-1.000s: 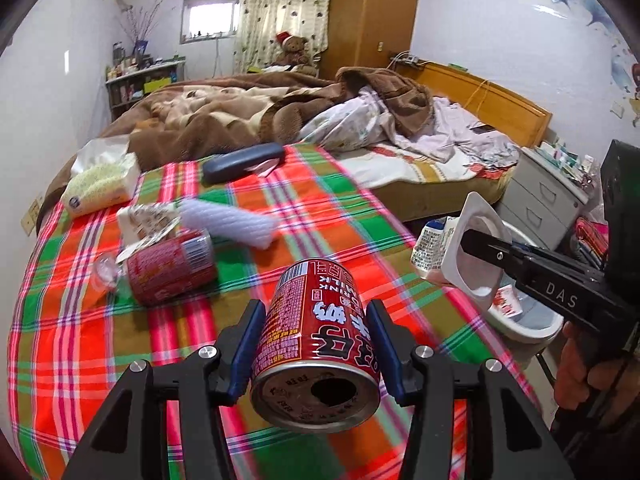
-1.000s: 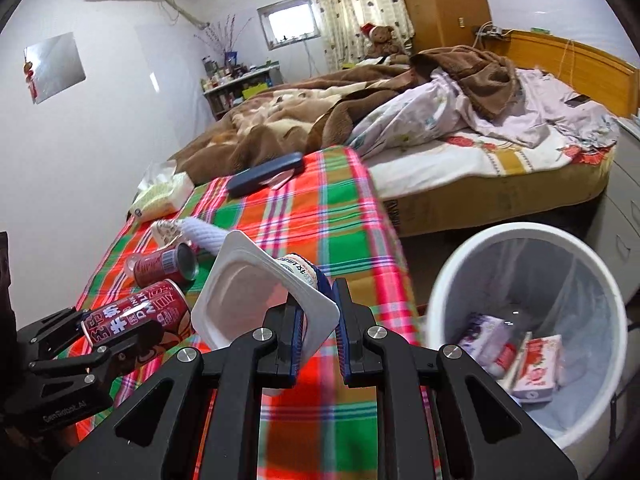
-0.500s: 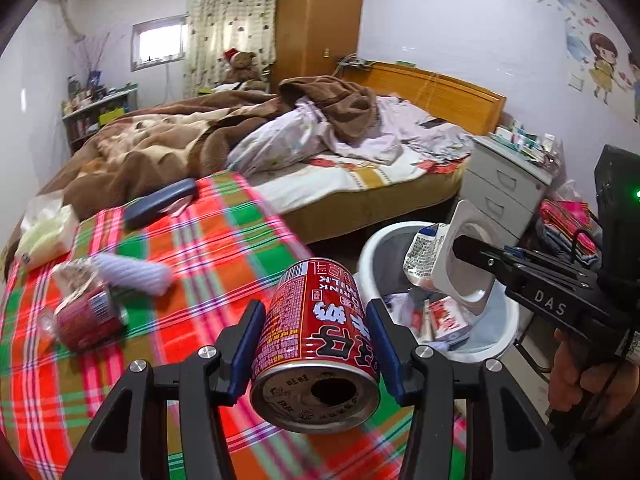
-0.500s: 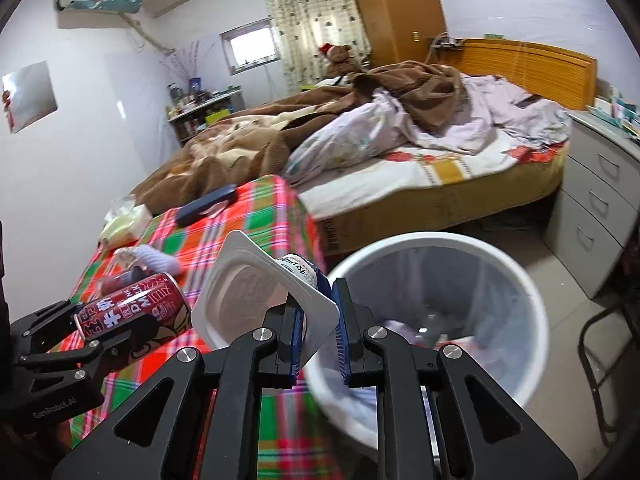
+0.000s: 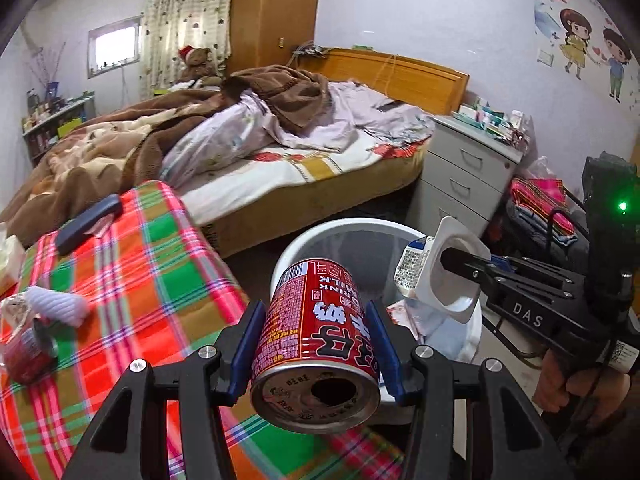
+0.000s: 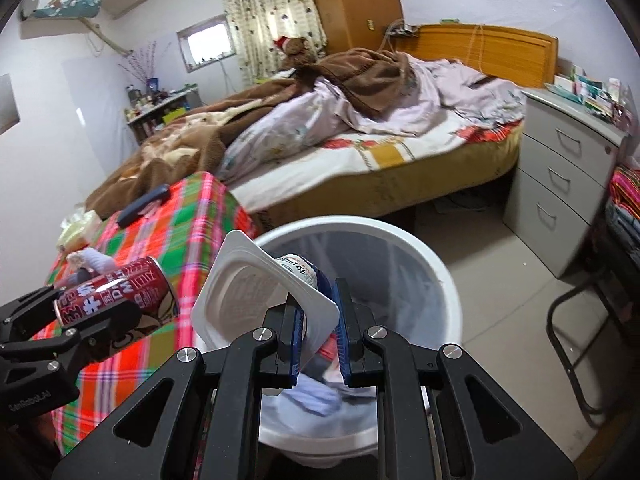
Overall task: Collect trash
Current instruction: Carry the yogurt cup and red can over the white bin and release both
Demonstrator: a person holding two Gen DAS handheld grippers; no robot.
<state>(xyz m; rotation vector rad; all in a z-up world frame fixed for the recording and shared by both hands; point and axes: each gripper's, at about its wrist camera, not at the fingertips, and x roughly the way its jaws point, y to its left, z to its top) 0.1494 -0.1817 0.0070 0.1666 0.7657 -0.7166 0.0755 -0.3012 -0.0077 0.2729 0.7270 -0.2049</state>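
Item 1: red drink can. Cylindrical metal can, red printed label with white characters, a barcode near its far end. The opened top faces the left wrist camera, with a dark oval drinking hole in a silver lid. It lies on its side, clamped across its body between the blue pads of the left gripper, held in the air past the table's near right edge and in front of the bin's rim. In the right wrist view the same can shows at lower left, tilted, in the left gripper.

Item 2: white plastic cup. Squarish flanged rim with rounded corners, empty white interior, printed label with blue band on the outer wall. The right gripper is closed on one corner of its rim, the cup mouth turned to the left. It hangs over the near edge of the bin's opening. In the left wrist view the cup sits over the bin's right rim, on the right gripper.

Item 3: white waste bin. Round, clear liner, wrappers and cartons inside. It stands on the floor just beside the table's right edge.

Item 4: table with plaid cloth, red, green and orange. Near its left edge lie a second red can on its side and a white ribbed object; toward the far edge, a dark flat case.
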